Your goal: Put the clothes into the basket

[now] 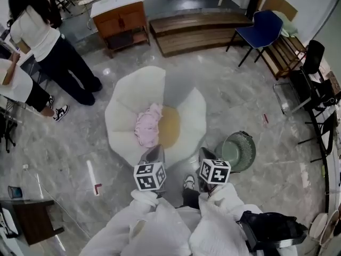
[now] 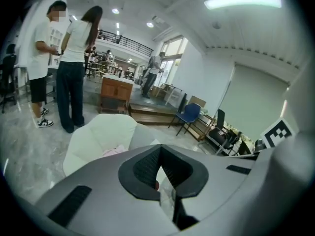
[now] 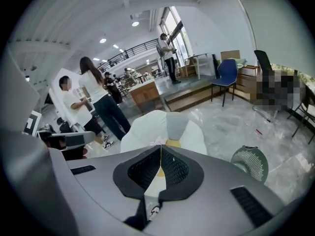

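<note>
A pink garment (image 1: 147, 126) lies crumpled on a white petal-shaped floor seat (image 1: 128, 97), beside a tan patch (image 1: 169, 127) at the seat's centre. The round green basket (image 1: 238, 151) stands on the floor to the right of the seat. My left gripper (image 1: 154, 153) hovers at the seat's near edge, just short of the pink garment, its jaws shut with nothing in them. My right gripper (image 1: 206, 155) is between the seat and the basket, also shut and empty. In the left gripper view the garment (image 2: 114, 151) peeks over the jaws. The right gripper view shows the basket (image 3: 250, 162) to the right.
Two people (image 1: 48, 41) stand at the far left. Beyond the seat are a wooden cabinet (image 1: 120, 20), a low wooden platform (image 1: 197, 31) and a blue chair (image 1: 261, 28). Black chairs (image 1: 319, 89) line the right side. A dark small table (image 1: 26, 217) stands at the near left.
</note>
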`<state>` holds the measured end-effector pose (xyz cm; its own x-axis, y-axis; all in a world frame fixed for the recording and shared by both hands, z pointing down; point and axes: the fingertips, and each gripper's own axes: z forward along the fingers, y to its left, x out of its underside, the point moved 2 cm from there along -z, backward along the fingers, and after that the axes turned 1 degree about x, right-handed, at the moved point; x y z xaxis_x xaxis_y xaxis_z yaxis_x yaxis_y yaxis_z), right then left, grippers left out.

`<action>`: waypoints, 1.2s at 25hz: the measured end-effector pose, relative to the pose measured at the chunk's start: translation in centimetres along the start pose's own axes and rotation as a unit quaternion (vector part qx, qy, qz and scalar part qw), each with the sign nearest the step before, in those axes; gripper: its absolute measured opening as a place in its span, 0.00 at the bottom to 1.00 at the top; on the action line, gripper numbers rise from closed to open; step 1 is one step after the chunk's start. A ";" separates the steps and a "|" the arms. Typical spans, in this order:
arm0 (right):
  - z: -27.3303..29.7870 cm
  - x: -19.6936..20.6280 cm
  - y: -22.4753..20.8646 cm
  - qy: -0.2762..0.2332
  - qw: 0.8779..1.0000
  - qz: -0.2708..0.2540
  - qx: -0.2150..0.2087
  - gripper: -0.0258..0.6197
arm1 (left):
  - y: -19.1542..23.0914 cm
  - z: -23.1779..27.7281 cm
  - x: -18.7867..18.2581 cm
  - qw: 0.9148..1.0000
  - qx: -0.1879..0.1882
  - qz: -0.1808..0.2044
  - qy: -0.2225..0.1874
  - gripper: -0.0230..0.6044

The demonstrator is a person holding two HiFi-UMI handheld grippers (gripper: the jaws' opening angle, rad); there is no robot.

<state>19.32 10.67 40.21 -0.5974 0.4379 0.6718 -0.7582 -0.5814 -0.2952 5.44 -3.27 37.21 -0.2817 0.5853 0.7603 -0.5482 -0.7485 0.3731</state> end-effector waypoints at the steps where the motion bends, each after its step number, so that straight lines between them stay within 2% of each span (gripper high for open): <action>1: 0.6 -0.2 -0.4 0.009 1.000 -0.005 -0.008 0.08 | 0.2 -0.2 0.2 1.000 -0.017 -0.013 -0.006 0.04; 4: 2.9 -0.2 -0.5 0.037 0.998 -0.027 -0.037 0.08 | 1.7 -1.1 1.3 0.997 -0.067 -0.043 -0.015 0.04; 8: 6.4 0.1 2.4 0.062 0.993 -0.060 -0.079 0.08 | 5.4 -2.6 2.8 0.989 -0.124 -0.073 -0.019 0.04; 15: 12.9 3.4 7.2 0.112 0.984 -0.083 -0.113 0.08 | 11.6 -2.2 4.7 0.980 -0.167 -0.106 -0.020 0.04; 20: 18.4 6.6 11.3 0.130 0.980 -0.089 -0.122 0.08 | 17.3 -1.1 7.0 0.976 -0.175 -0.132 -0.003 0.04; 25: 24.1 9.8 13.6 0.133 0.984 -0.050 -0.111 0.08 | 22.4 2.7 8.3 0.981 -0.152 -0.124 0.009 0.04; 30: 30.1 12.9 14.9 0.133 0.985 -0.053 -0.098 0.08 | 27.4 6.0 10.9 0.982 -0.135 -0.130 0.021 0.04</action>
<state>8.20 -12.94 64.89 -0.5396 0.6686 0.5116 -0.8403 -0.3904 -0.3761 -7.97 -19.26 58.93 -0.1327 0.7625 0.6332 -0.7928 -0.4651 0.3939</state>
